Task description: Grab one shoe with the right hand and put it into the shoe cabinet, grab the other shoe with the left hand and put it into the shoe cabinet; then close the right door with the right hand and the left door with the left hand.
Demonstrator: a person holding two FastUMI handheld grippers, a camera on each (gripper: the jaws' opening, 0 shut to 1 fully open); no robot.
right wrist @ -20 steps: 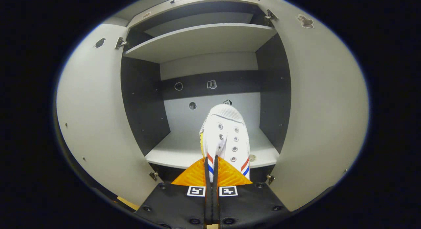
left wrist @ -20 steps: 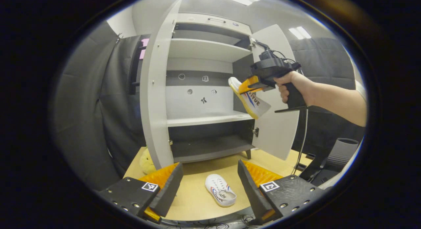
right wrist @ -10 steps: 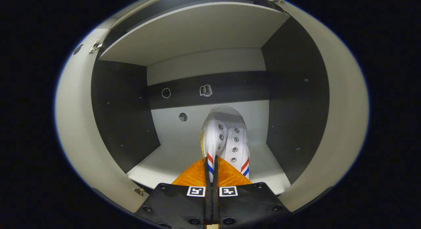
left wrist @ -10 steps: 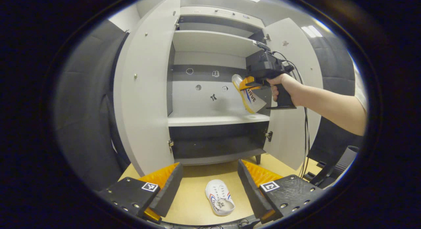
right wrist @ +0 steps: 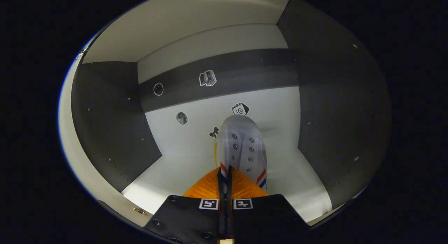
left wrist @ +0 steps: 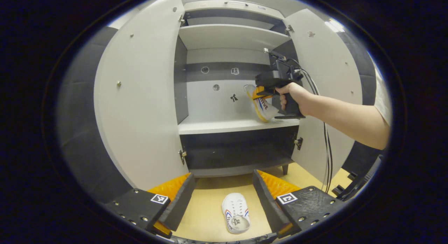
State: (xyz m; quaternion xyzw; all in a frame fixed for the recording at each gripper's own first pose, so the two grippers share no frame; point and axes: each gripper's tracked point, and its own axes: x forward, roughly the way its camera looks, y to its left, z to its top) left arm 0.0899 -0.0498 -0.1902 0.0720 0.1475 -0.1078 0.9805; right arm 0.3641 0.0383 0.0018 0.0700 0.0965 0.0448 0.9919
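Both right tongs [right wrist: 224, 175] fingers clamp a shoe [right wrist: 241, 146].

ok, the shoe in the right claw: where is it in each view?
Left gripper view: shoe right of centre, sole toward the camera, heel low over the middle shelf.
Right gripper view: shoe at centre, toe pointing into the cabinet.
Shared landmark: the bow sticker on the back wall.

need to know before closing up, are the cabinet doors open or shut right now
Open. In the left gripper view the left door and right door both swing outward, exposing the cabinet's shelves.
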